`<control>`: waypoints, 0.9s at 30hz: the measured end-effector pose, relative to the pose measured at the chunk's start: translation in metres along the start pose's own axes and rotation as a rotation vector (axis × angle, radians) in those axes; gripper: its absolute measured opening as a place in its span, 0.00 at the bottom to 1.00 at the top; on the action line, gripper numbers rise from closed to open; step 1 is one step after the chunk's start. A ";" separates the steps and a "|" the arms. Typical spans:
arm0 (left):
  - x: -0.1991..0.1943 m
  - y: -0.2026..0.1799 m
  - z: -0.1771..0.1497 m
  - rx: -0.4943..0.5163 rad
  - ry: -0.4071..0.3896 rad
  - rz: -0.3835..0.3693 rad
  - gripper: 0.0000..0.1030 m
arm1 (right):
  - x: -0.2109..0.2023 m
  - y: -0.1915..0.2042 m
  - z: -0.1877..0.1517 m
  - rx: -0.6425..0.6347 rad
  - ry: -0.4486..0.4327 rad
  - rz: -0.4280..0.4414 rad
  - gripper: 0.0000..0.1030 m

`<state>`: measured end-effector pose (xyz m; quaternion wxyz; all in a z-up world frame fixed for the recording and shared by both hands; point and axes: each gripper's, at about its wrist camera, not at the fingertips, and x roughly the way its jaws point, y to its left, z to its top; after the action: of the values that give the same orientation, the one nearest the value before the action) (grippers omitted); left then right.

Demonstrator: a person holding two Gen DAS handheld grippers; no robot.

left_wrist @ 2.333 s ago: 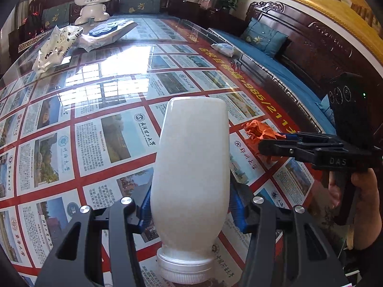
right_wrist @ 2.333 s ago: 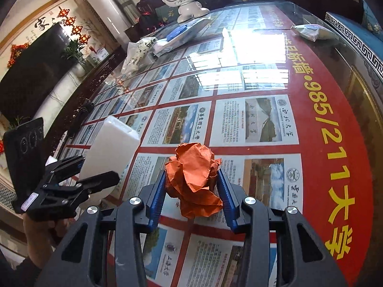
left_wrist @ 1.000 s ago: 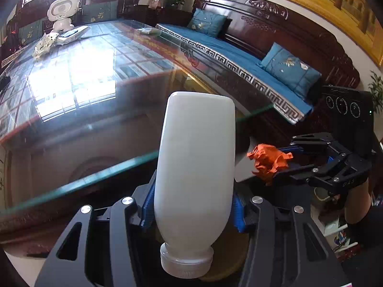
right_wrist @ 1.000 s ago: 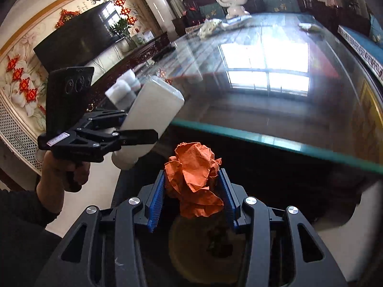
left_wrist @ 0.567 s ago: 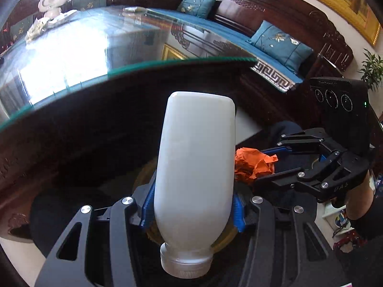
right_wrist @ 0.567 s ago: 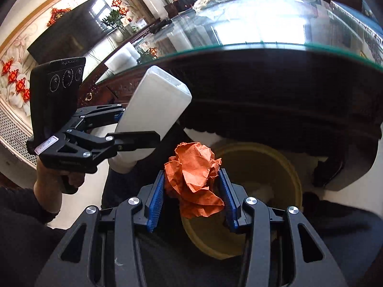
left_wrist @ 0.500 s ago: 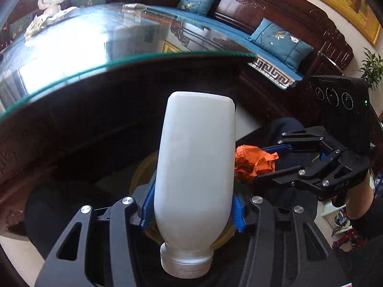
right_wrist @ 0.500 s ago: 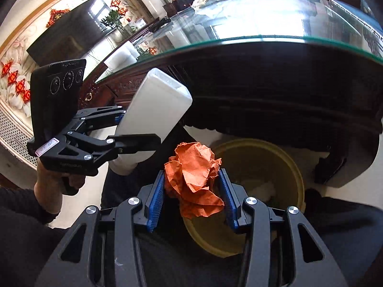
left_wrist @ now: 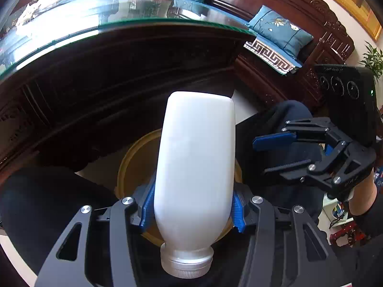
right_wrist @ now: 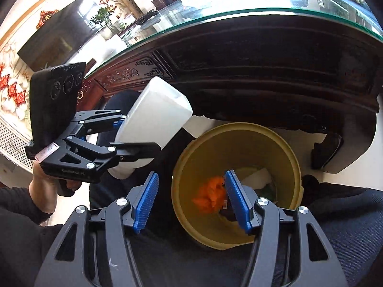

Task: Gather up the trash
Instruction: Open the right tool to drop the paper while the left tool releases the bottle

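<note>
My left gripper (left_wrist: 192,211) is shut on a white plastic bottle (left_wrist: 195,167), cap toward the camera, held above a yellow bin (left_wrist: 129,165). From the right wrist view the bottle (right_wrist: 153,124) sits to the upper left of the bin (right_wrist: 289,157). My right gripper (right_wrist: 191,201) is open and empty over the bin. An orange crumpled paper ball (right_wrist: 210,195) lies blurred inside the bin with white scraps (right_wrist: 259,178). The right gripper (left_wrist: 275,153) shows open in the left wrist view.
A dark carved wooden table with a glass top (left_wrist: 119,24) overhangs the bin. A wooden sofa with blue cushions (left_wrist: 280,28) stands on the right. The person's dark-clothed legs (right_wrist: 347,227) flank the bin. A table foot (right_wrist: 328,153) stands right of the bin.
My right gripper has opened and let go of the orange paper ball, which has dropped into the yellow bin. The left gripper keeps the bottle over the bin.
</note>
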<state>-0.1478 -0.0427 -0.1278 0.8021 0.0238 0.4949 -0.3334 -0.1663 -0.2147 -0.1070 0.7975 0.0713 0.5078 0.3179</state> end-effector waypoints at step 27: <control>0.050 -0.028 -0.005 0.057 0.130 -0.065 0.53 | -0.015 -0.017 -0.010 0.042 -0.013 0.026 0.57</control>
<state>-0.1527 -0.0887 -0.1625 0.7560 0.0519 0.5368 -0.3709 -0.1716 -0.2387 -0.1074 0.7948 0.0969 0.5083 0.3171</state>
